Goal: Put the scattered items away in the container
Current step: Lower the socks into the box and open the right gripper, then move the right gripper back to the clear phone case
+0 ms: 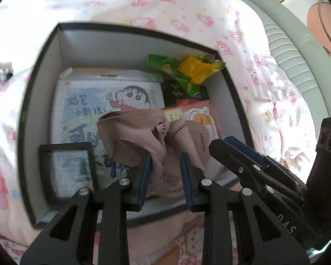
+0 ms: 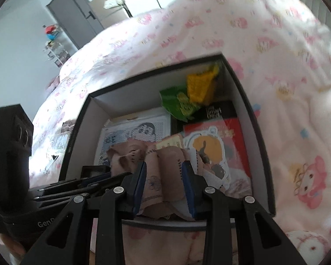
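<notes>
You've got the black box with its pale inner walls open on top. Inside it, a beige cloth with dark dashed stitching sits crumpled at the near side, bunched up in folds. Flat on the box floor lies a cartoon-boy packet. A small black frame fills the box's near-left corner. Green and yellow wrappers pile in the far-right corner, above what looks like a red card.
</notes>
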Available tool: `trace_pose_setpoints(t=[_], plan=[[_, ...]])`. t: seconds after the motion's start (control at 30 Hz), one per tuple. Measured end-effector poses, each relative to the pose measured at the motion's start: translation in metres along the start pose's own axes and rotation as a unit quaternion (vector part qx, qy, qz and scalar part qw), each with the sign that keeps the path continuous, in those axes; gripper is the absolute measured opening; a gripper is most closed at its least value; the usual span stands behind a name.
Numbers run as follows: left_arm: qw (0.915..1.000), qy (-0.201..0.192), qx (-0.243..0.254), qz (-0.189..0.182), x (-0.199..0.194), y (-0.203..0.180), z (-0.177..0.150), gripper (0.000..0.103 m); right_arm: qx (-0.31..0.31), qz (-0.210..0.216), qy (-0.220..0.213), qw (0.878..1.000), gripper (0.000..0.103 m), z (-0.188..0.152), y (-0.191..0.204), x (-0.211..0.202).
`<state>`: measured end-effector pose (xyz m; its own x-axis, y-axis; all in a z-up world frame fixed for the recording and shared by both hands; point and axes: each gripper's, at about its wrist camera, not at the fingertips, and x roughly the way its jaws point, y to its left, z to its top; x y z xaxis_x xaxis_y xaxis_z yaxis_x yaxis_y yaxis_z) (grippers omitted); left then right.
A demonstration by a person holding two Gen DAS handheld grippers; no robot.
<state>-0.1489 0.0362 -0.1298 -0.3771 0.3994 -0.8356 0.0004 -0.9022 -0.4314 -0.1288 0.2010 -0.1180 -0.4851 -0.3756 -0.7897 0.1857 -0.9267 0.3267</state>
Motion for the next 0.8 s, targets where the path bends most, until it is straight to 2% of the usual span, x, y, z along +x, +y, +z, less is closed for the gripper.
trace_pose_setpoints(t=[0.27, 0.4, 0.6, 0.8], plan=[[0.9978, -0.030, 0.059, 0.005, -0.040, -0.020, -0.022, 0.030, -0.012, 0.010, -0.024, 1.000, 0.029, -0.016, 0.024, -0.047], [0.9962, -0.049, 0.070, 0.014, -0.063, -0.021, -0.038, 0.030, -0.024, 0.017, -0.027, 0.999, 0.029, -0.028, 0.039, -0.065], [0.9938, -0.075, 0.071, 0.039, -0.099, -0.011, -0.058, 0.030, -0.051, 0.031, -0.032, 0.998, 0.029, -0.042, 0.069, -0.081], [0.9931, -0.090, 0.049, 0.057, -0.127, 0.017, -0.074, 0.030, -0.077, 0.060, -0.028, 0.995, 0.029, -0.052, 0.103, -0.081]])
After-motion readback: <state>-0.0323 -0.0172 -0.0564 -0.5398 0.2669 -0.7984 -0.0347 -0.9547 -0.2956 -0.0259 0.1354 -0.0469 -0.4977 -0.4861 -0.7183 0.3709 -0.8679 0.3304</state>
